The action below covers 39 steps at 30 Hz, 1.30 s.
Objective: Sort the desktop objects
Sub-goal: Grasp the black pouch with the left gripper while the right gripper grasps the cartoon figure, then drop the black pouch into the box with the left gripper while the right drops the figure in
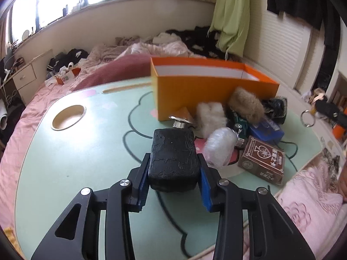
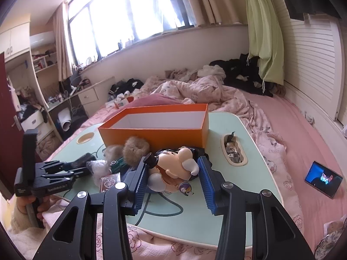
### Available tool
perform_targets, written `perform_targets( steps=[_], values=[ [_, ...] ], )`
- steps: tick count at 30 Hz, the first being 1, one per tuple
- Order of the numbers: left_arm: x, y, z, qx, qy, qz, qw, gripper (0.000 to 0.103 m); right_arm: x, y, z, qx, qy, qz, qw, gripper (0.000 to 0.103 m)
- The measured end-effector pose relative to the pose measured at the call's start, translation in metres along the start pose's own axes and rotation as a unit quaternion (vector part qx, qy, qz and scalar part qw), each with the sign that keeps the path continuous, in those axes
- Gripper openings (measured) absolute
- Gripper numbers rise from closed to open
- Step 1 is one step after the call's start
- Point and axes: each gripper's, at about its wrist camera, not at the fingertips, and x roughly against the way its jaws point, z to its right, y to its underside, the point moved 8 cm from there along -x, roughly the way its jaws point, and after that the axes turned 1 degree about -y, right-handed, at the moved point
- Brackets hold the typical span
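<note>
Left gripper (image 1: 173, 169) clamped on a black block (image 1: 173, 160); right gripper (image 2: 171, 181) open around a cartoon figurine (image 2: 173, 169).

The left jaws held the black block by its sides above the mint-green desk (image 1: 76, 151), short of the open orange box (image 1: 208, 86). The right jaws stood wide, one on each side of the figurine, which lay on the desk in front of the box; contact could not be determined. A brown fur ball (image 2: 135, 149), a card box (image 1: 263, 162) and a plastic-wrapped bundle (image 1: 219, 146) lay beside it.

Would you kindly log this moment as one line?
left gripper: shut on black block | right gripper: open around cartoon figure | orange box: empty
</note>
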Motion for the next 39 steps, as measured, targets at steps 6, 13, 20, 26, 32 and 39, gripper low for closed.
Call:
perform_targets(
  steps=[6,13,20,26,32,39],
  values=[
    [0.027,-0.024,-0.018,0.016,-0.005,0.039,0.9991,0.04,-0.005,-0.022,-0.007,0.014,0.001,0.007,1.0,0.044],
    [0.02,-0.115,0.005,0.001,-0.006,0.075,0.9972,0.04,-0.051,-0.087,-0.008,-0.001,0.013,0.003,1.0,0.044],
    [-0.059,-0.153,0.032,0.002,0.007,0.014,0.9999,0.041,-0.13,-0.088,0.001,-0.014,0.044,-0.066,0.997,0.045],
    [-0.093,-0.13,0.041,0.031,0.023,-0.029,0.9988,0.063,-0.158,-0.061,0.015,-0.039,0.051,-0.117,0.991,0.055],
    [-0.054,-0.124,0.036,0.033,0.026,0.013,0.999,0.066,-0.111,-0.069,0.01,-0.026,0.051,-0.049,0.997,0.082],
    [0.01,-0.071,0.033,-0.022,0.016,0.043,0.9987,0.081,-0.05,-0.037,-0.007,0.01,0.031,-0.028,0.999,0.095]
  ],
)
